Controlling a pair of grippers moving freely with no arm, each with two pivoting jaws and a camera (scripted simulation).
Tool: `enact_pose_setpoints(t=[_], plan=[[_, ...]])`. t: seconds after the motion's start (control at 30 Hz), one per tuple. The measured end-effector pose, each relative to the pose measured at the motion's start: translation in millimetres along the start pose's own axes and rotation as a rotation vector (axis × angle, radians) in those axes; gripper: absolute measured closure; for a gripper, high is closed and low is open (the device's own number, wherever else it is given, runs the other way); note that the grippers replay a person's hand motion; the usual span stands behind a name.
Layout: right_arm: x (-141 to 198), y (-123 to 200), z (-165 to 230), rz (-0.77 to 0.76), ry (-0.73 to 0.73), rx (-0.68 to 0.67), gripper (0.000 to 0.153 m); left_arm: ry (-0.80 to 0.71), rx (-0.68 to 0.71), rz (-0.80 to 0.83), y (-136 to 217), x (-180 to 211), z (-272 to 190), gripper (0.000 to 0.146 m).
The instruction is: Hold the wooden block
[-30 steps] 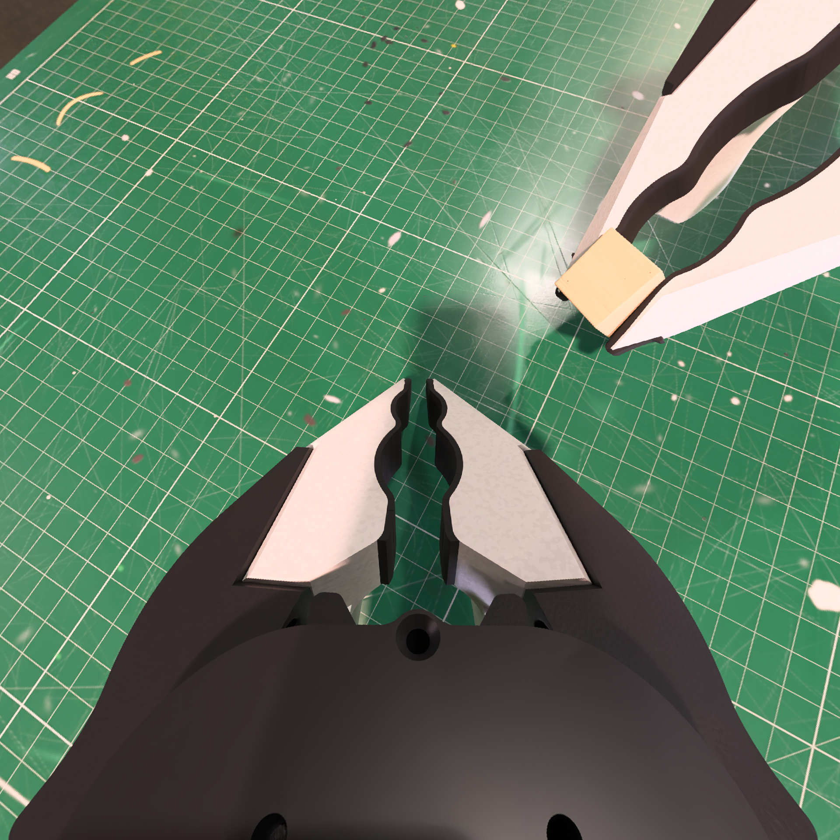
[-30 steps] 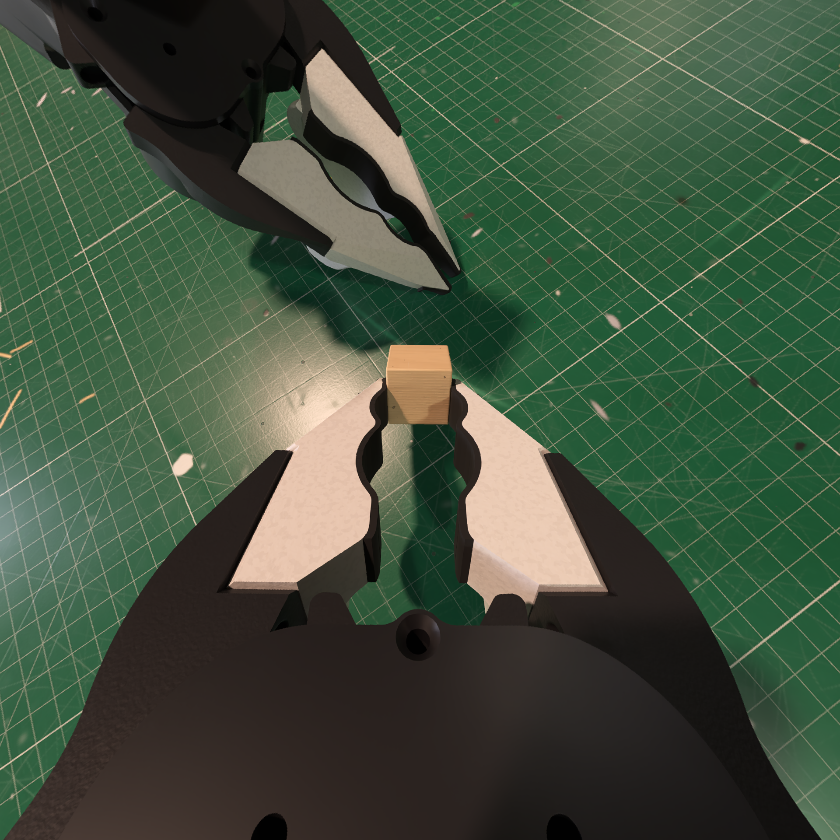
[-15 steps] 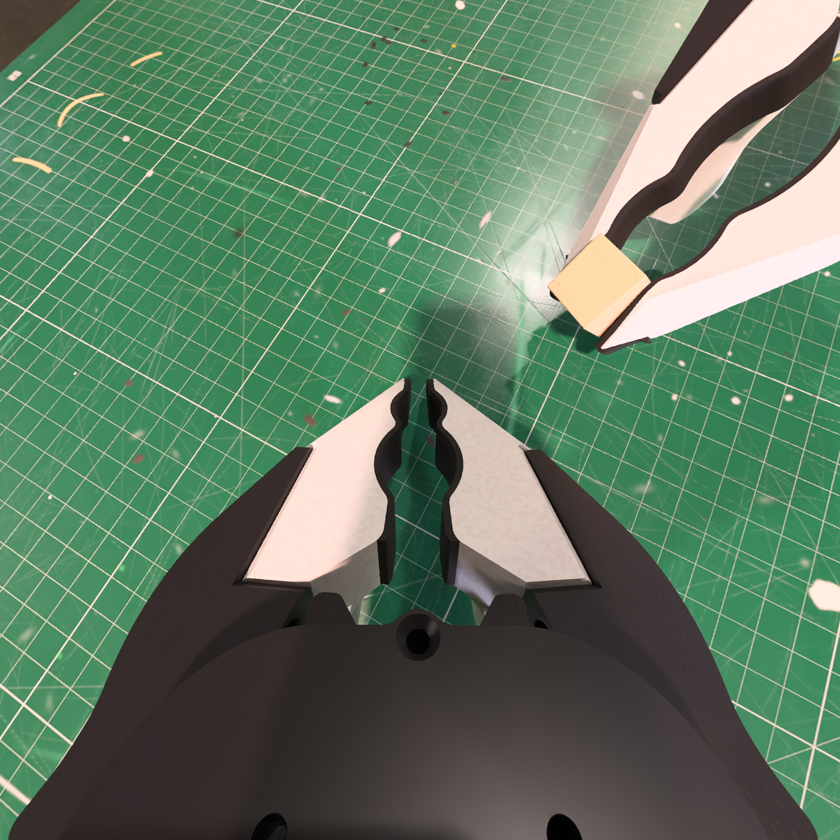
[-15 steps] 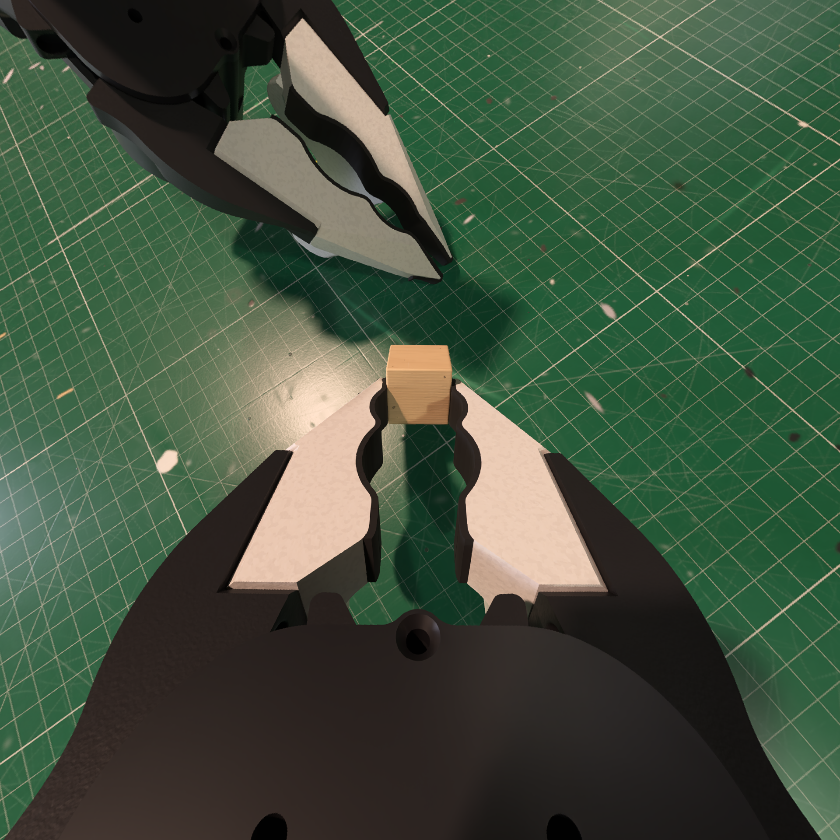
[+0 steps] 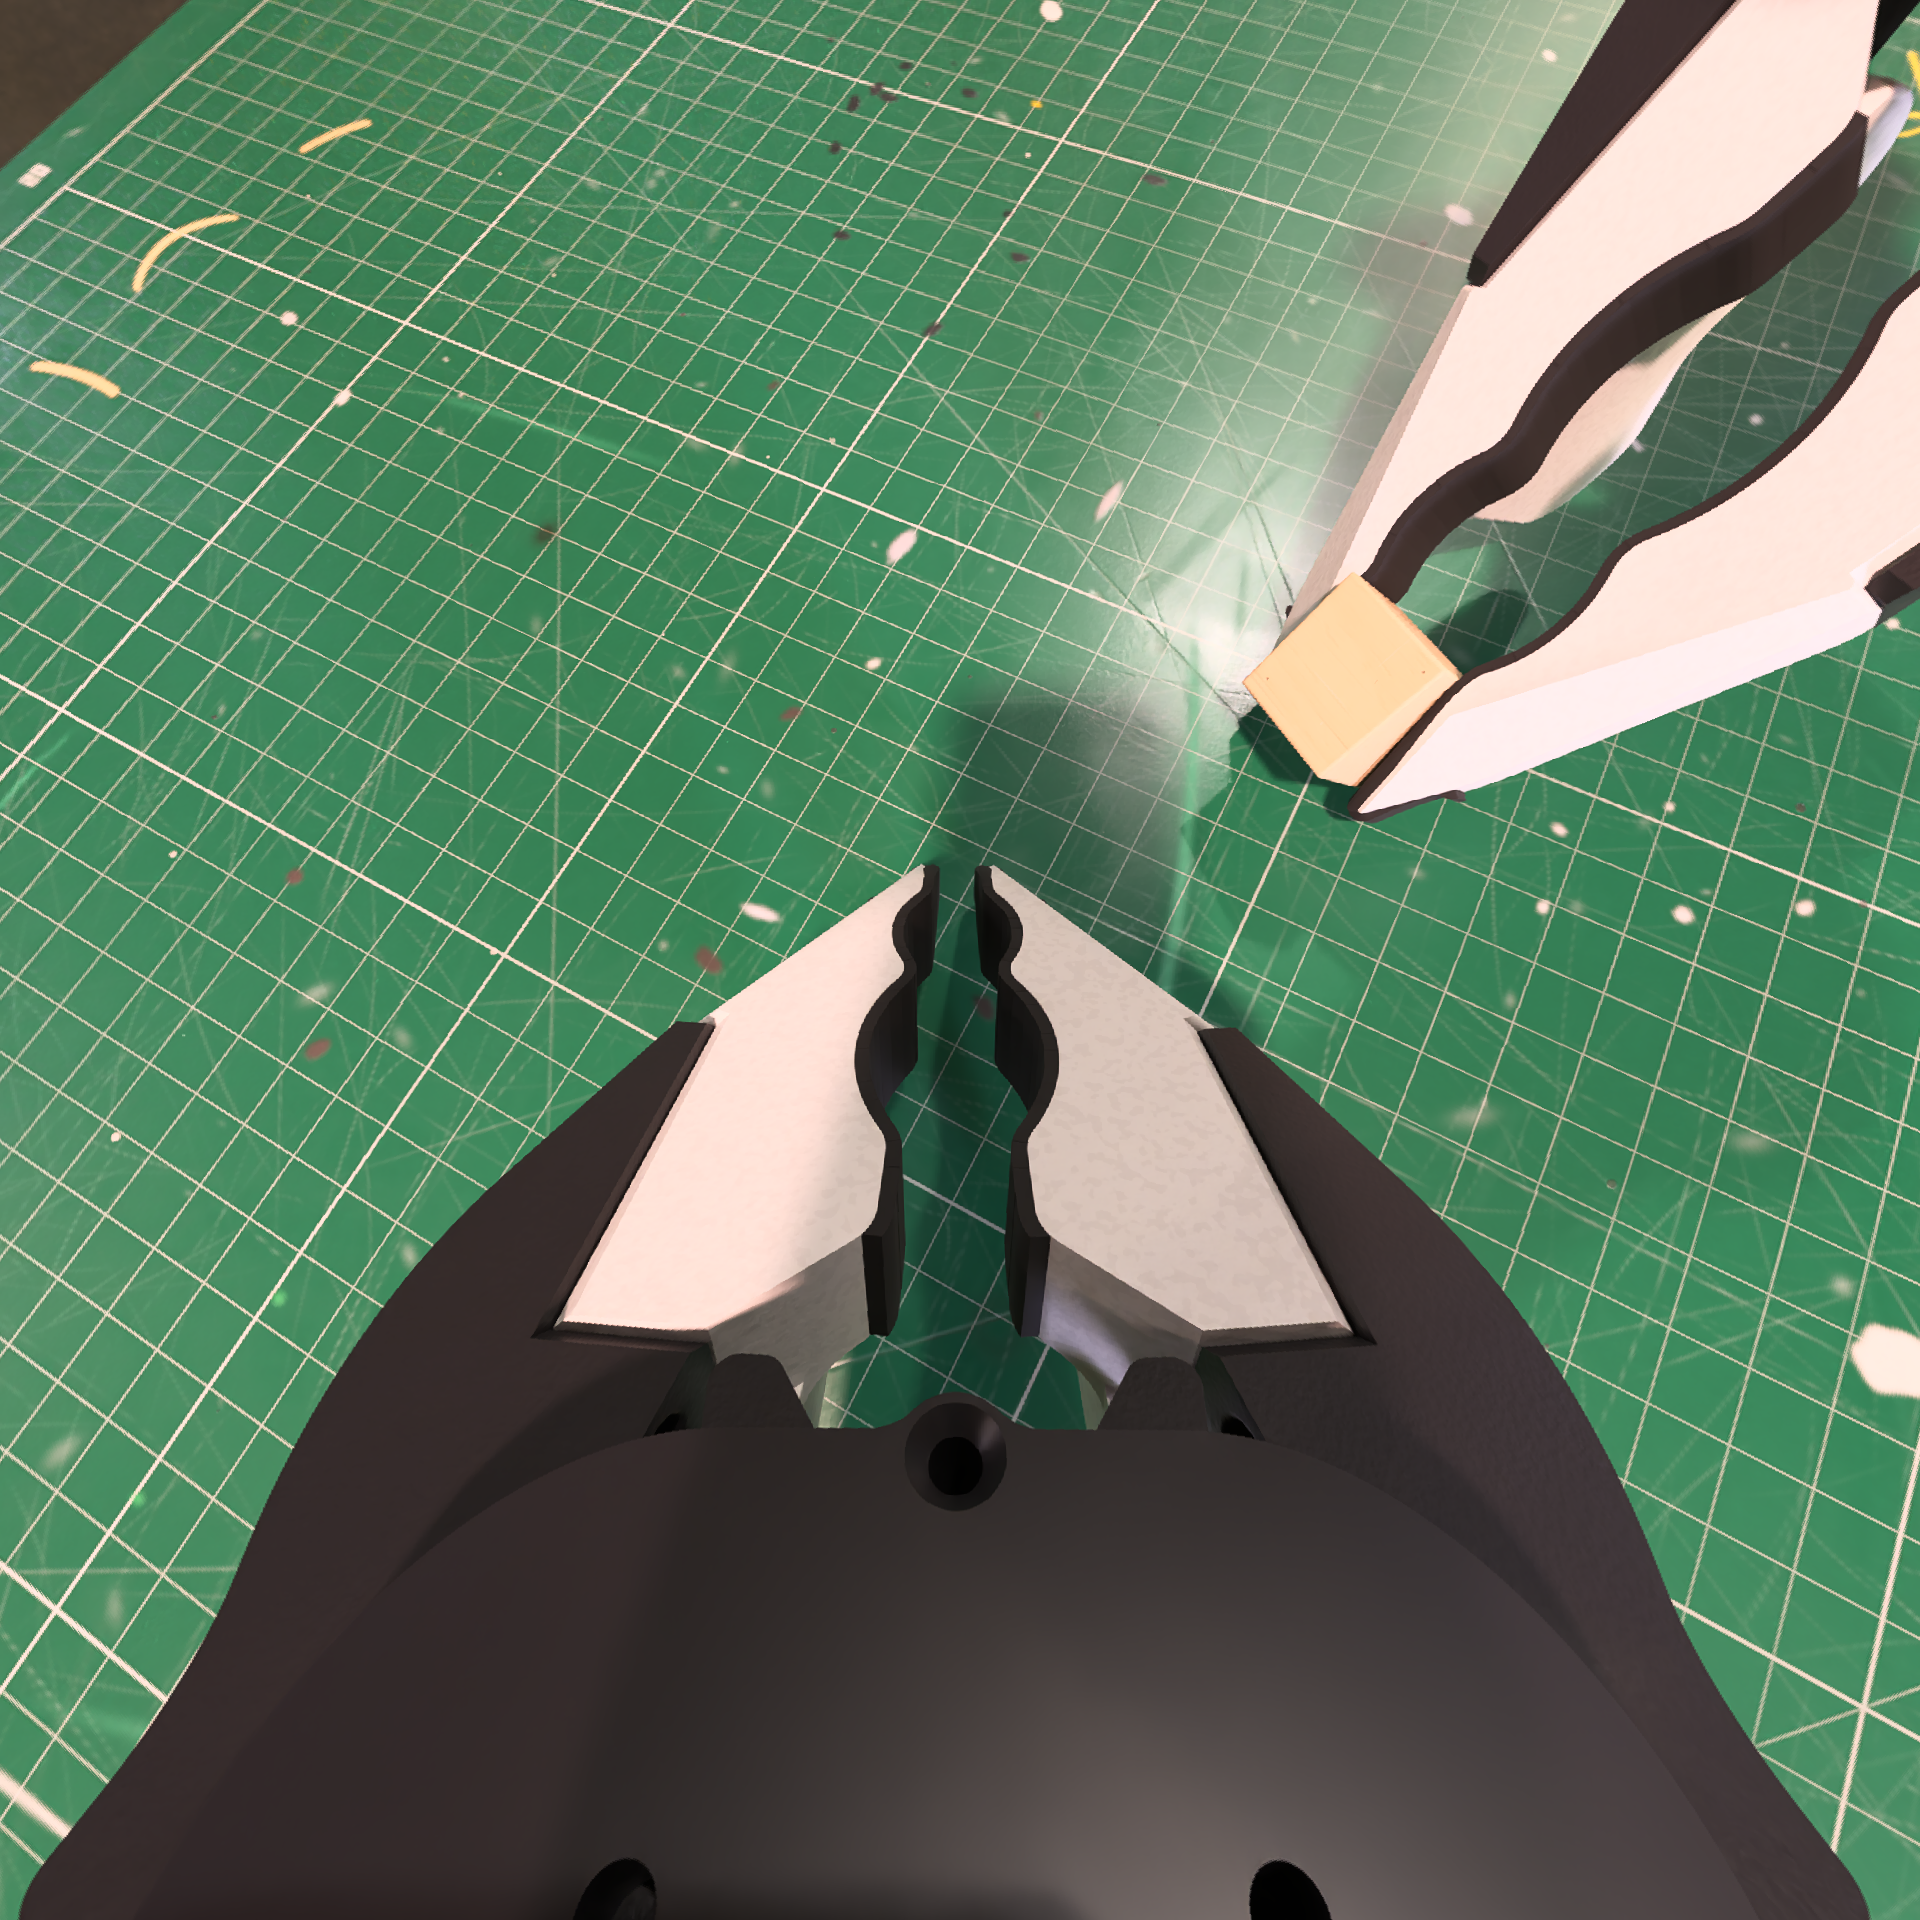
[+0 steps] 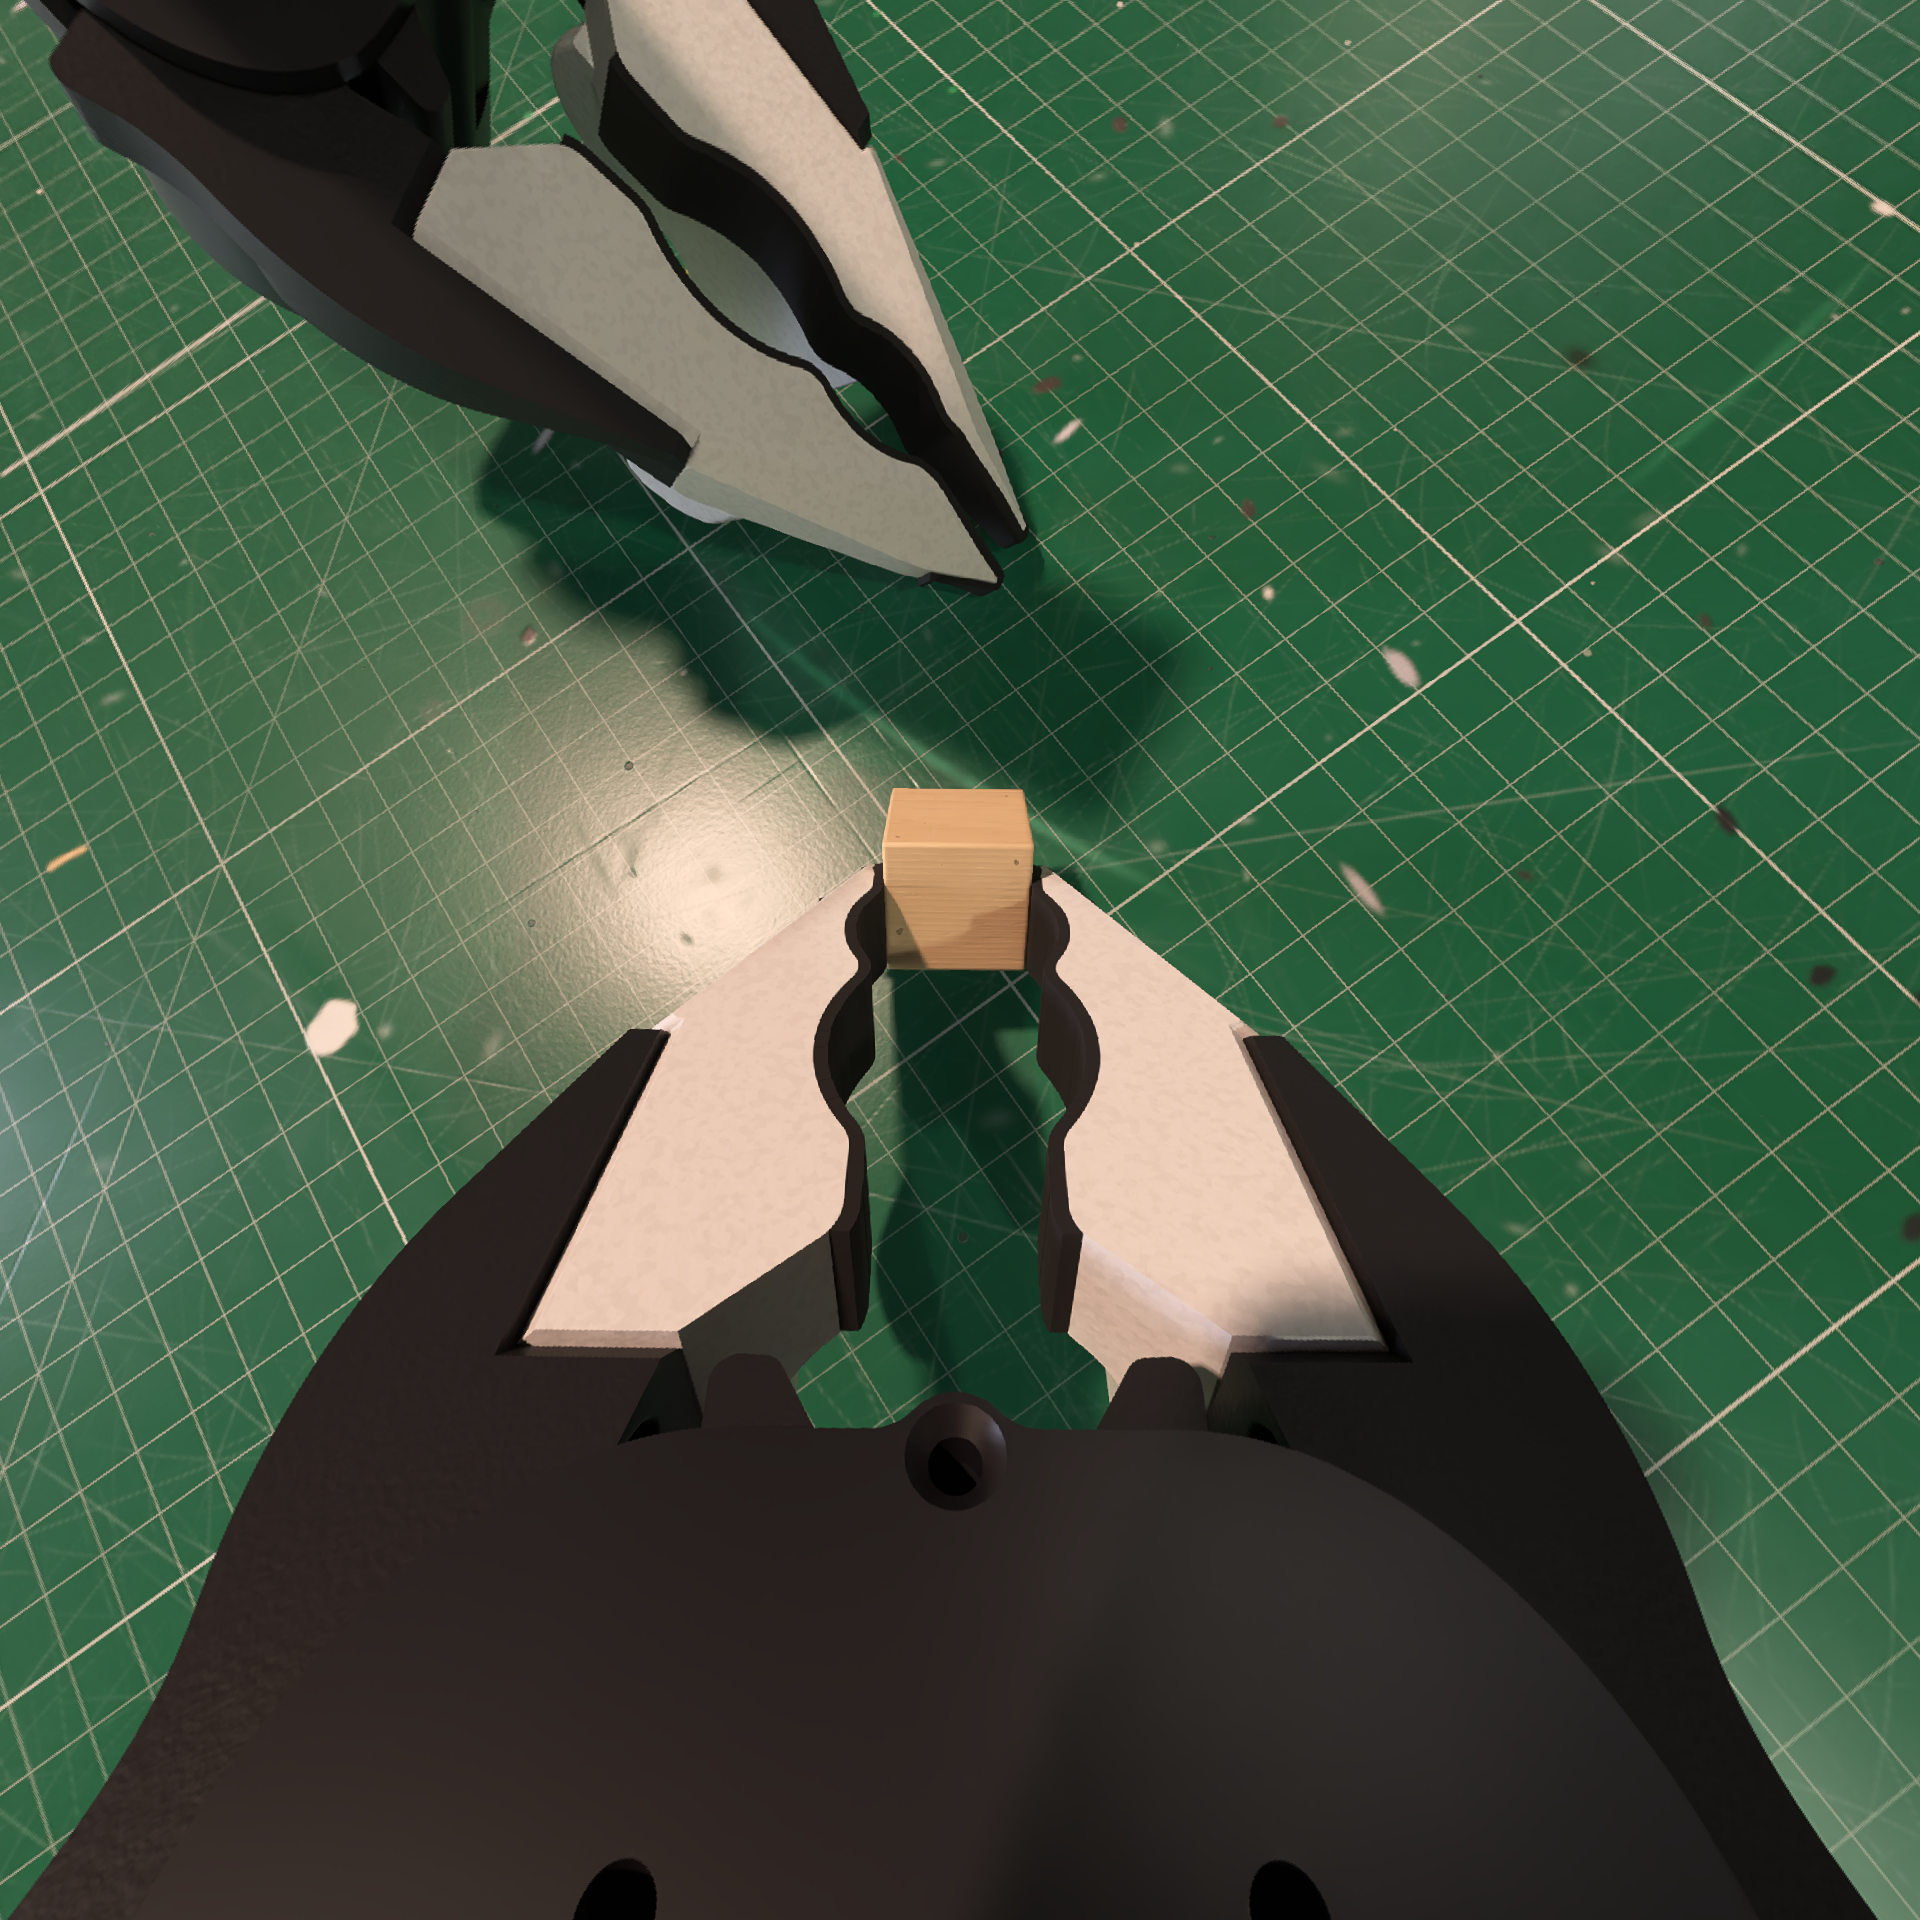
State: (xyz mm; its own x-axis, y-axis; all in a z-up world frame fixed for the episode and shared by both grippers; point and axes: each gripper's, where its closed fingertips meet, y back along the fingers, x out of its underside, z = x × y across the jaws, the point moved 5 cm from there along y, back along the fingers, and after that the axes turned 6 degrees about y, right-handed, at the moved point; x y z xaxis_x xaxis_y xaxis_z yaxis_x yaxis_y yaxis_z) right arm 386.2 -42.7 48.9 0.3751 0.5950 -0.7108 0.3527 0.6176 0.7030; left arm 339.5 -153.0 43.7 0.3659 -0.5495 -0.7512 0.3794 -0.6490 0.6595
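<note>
Since a second ago, the wooden block (image 6: 956, 878) is being carried clear of the green cutting mat (image 6: 1455, 520), and the other tool is being seen larger and nearer in the right wrist view; in the left wrist view the block is being shown a little further up and to the right, with a dark gap of shadow opening beneath it.

Starting at the left of the scene, the left hand-held gripper (image 5: 956, 878) is being kept idle, its wavy fingers drawn to a narrow slit with nothing between them and only mat showing through. It is probably being parked low over the counter (image 5: 520, 623) so that the lift is not being obstructed. Pale shavings (image 5: 177, 244) are being left untouched at the far left of the mat.

Moving right, the block is being pinched at the very fingertips of the right hand-held gripper (image 6: 956, 914), one black pad being pressed on each opposite face. Flat faces are being used, it seems, because they are giving the pads square contact. The cube is being held level, and more than half of it is being left sticking out past the tips.

By this reading the hold is being achieved already. So shallow a tip grip is being judged the weak point: any twist could be letting the cube pivot out.
</note>
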Motion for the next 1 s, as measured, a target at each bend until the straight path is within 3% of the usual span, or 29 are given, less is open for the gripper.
enact_pose_setpoints(t=[1.0], plan=[[0.6, 0.0, 0.3, 0.004, -0.004, -0.006, 0.127, -0.005, 0.001, 0.000, 0.0, 0.3, -0.4, 0.139]])
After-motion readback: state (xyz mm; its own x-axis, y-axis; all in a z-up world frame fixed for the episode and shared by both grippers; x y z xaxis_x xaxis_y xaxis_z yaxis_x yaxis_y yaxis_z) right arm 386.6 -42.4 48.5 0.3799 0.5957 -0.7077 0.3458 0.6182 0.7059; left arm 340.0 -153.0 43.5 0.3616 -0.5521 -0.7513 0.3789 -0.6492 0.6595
